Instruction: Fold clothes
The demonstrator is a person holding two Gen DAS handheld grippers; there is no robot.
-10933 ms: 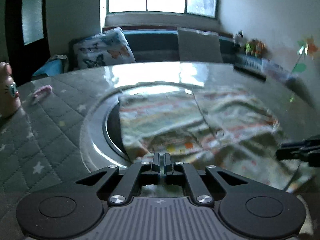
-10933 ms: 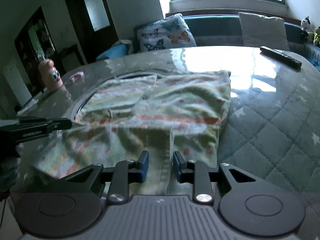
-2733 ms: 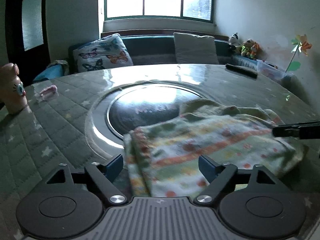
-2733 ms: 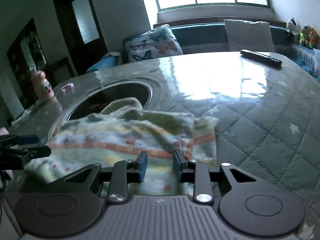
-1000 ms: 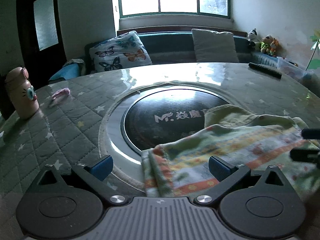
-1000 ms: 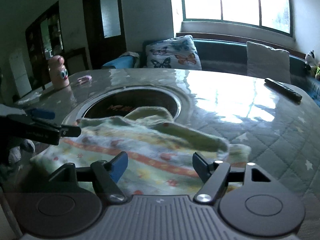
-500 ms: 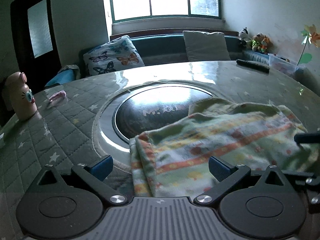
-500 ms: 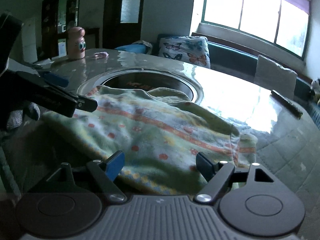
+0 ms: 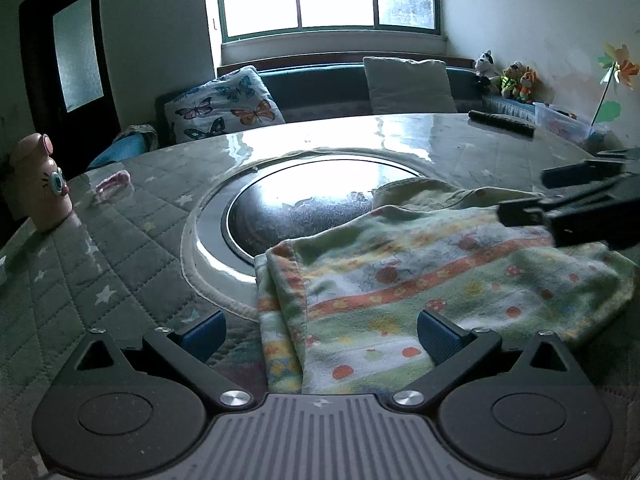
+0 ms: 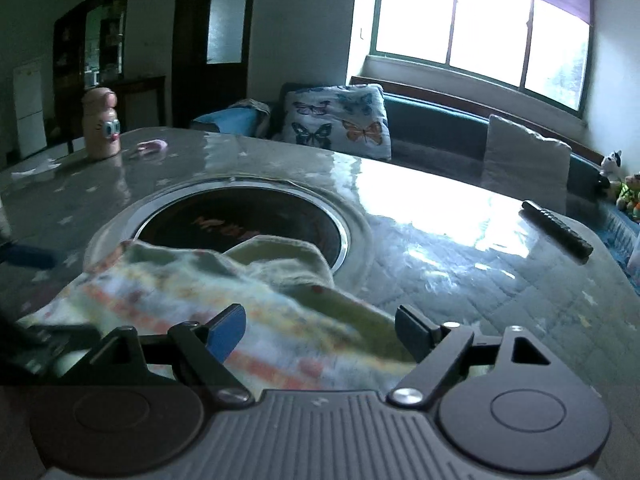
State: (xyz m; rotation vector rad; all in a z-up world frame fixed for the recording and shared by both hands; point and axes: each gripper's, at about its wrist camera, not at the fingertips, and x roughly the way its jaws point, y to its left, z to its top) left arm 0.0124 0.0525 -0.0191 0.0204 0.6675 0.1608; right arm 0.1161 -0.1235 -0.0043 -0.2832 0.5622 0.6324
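1. Desk [image 9: 120,248]: round, quilted star-print cover under a glossy clear sheet.
2. Centre: dark round hob [image 9: 304,204] in a metal ring.
3. Folded garment [image 9: 440,280] lies near edge, overlapping the ring.
4. Far right: remote [image 9: 502,123].
5. Left: pink bottle [image 9: 40,184], upright; small pink item [image 9: 114,184] beside it.

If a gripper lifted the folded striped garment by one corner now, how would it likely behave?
Probably floppy: the garment lies in soft, rumpled layers, so the fold would likely fall open. It looks thin, so probably light. On the glossy table cover it may slide if pushed.
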